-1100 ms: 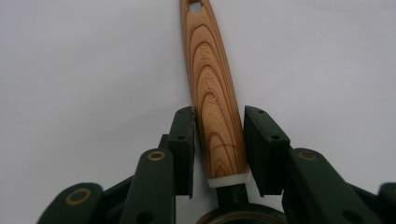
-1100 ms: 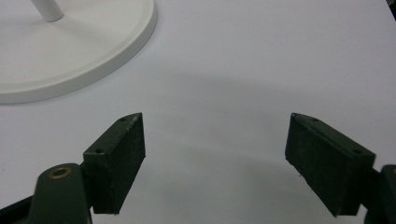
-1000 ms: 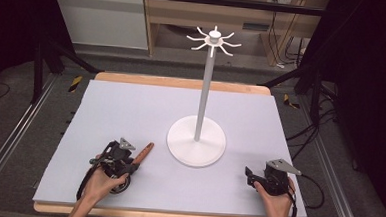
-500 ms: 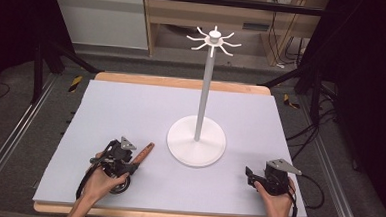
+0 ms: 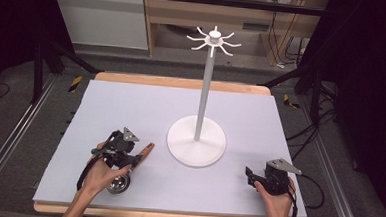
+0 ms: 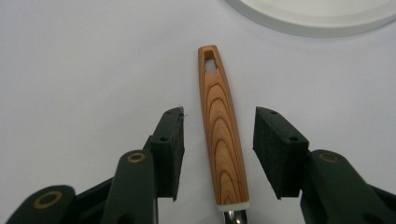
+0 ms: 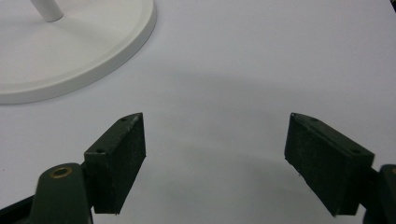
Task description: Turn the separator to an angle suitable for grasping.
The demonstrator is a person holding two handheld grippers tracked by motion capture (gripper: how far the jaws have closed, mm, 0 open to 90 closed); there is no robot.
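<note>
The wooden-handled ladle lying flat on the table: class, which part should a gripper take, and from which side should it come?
Grip the ladle's wooden handle at mid-length, coming down from above with one jaw on each long edge. It lies flat, narrow and straight, so the sides are free. The left gripper, whose jaws have just been opening, already straddles it without touching. The slotted tip is thinner, and the metal bowl looks round and probably slippery.

Table (image 5: 107,79) with a pale mat (image 5: 131,105)
On the mat: 1 white hook stand (image 5: 196,145) near centre and 1 wooden-handled utensil (image 5: 137,156) just left of its base.
</note>
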